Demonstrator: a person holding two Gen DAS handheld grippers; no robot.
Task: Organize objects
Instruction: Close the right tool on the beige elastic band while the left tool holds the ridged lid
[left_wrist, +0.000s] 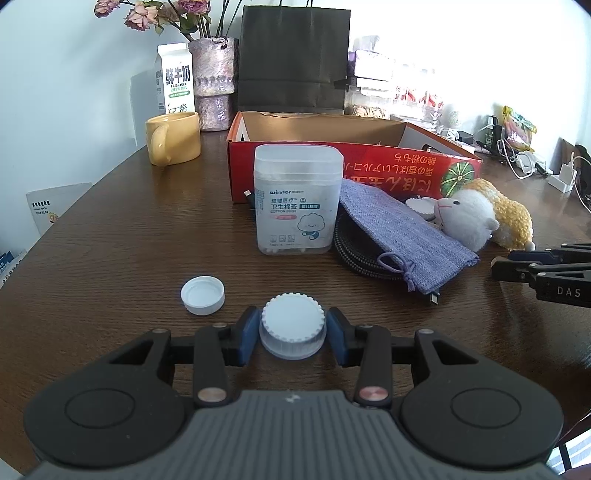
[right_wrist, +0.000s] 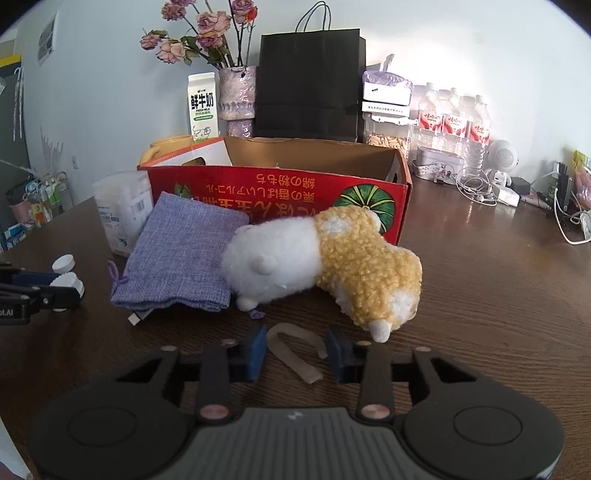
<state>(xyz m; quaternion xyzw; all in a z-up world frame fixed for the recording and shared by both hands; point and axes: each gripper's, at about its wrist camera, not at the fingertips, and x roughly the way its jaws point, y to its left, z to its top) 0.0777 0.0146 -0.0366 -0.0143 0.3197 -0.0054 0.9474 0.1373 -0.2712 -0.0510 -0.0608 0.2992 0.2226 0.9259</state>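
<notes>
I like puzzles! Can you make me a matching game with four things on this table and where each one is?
Things:
1. ridged white cap
2. yellow ceramic mug
3. white-and-yellow plush sheep
4. pale curved rubber strip

Places:
A. left of the red cardboard box
B. between the left gripper fingers
C. between the right gripper fingers
D. lying against the box front

Pairs: 1-B, 2-A, 3-D, 4-C

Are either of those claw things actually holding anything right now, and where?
The left gripper grips the ridged white cap by its sides. The right gripper is open around a translucent strip, holding nothing.

milk carton (right_wrist: 202, 106), black bag (right_wrist: 309, 83), water bottles (right_wrist: 453, 118)
</notes>
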